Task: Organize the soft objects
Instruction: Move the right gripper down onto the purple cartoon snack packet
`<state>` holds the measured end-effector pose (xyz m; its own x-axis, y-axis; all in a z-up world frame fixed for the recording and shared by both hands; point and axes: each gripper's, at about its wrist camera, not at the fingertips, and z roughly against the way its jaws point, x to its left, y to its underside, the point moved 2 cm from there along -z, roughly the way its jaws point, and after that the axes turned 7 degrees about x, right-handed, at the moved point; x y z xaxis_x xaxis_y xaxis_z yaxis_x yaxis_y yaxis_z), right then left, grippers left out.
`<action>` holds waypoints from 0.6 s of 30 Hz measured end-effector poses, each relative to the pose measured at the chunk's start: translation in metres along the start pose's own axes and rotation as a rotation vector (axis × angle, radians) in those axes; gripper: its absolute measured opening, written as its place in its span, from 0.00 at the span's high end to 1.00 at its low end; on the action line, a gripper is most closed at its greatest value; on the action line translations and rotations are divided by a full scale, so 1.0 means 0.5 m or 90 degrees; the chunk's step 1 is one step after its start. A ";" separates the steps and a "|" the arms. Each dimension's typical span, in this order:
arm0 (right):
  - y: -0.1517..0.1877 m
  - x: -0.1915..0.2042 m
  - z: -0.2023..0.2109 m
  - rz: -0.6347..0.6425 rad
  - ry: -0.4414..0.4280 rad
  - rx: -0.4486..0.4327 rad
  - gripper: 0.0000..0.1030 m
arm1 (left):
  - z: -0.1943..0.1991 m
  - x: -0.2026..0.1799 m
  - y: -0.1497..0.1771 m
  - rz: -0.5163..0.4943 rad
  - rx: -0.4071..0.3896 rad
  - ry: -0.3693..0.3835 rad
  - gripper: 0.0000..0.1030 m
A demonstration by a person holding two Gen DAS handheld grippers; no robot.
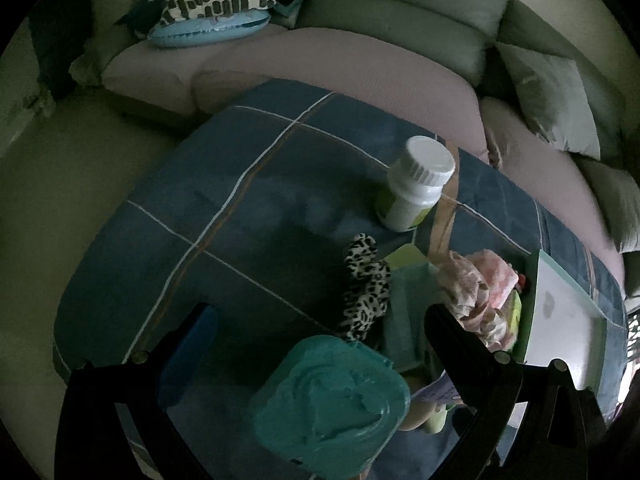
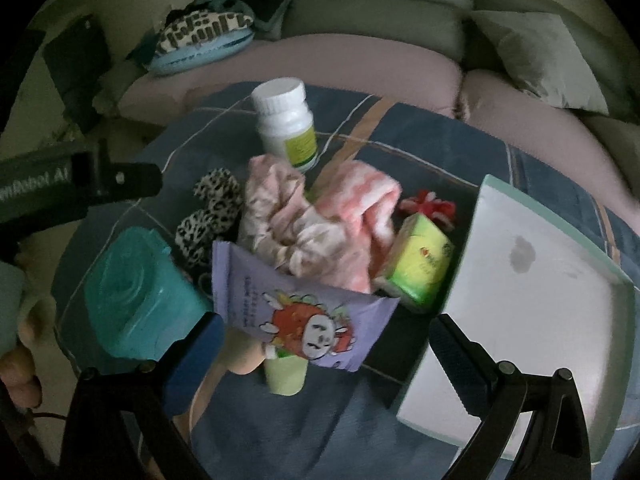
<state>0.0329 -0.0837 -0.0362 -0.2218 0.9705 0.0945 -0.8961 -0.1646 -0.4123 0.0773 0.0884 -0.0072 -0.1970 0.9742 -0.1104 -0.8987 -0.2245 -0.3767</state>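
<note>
Both claws hang wide apart, holding nothing: the left claw (image 1: 320, 344) over the teal tub (image 1: 330, 404), the right claw (image 2: 328, 352) over the purple packet (image 2: 300, 312). Pink cloths (image 2: 320, 232) lie heaped mid-surface.

The table cloth (image 2: 420, 148) is dark blue, crossed by thin white lines and a tan band. The bottle (image 2: 286, 122) is white with a green label. A scrunchie (image 2: 208, 220) has a black-and-white leopard print. The crumpled cloth (image 2: 304, 236) is pale pink with beige blotches, and the fluffy sock (image 2: 372, 200) is pink and white. A small red-and-white thing (image 2: 430, 204) lies behind the yellow-green pack (image 2: 420, 266). The pouch (image 2: 304, 316) is lilac with a red-and-white cartoon figure. The tub (image 1: 332, 404) is teal. The laptop (image 2: 532, 304) is silver-grey. The sofa (image 1: 360, 64) has mauve seats and grey-green backs; its cushion (image 1: 208, 30) is light blue under a black-and-cream patterned one (image 1: 218, 2).
</note>
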 end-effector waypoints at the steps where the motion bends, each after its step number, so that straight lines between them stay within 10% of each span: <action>1: 0.000 0.003 -0.001 -0.001 -0.009 -0.001 0.00 | 0.000 0.004 0.000 0.003 0.001 -0.001 0.00; 11: -0.010 0.000 -0.035 -0.041 -0.046 -0.001 0.00 | -0.004 0.007 0.004 0.001 0.005 -0.004 0.00; 18: -0.007 -0.019 -0.046 -0.070 -0.047 0.003 0.30 | -0.009 0.006 0.006 0.002 0.009 -0.010 0.00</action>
<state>0.0468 -0.0882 -0.0567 -0.1487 0.9674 0.2051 -0.9182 -0.0580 -0.3919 0.0758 0.0906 -0.0126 -0.2055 0.9739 -0.0969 -0.9034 -0.2268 -0.3639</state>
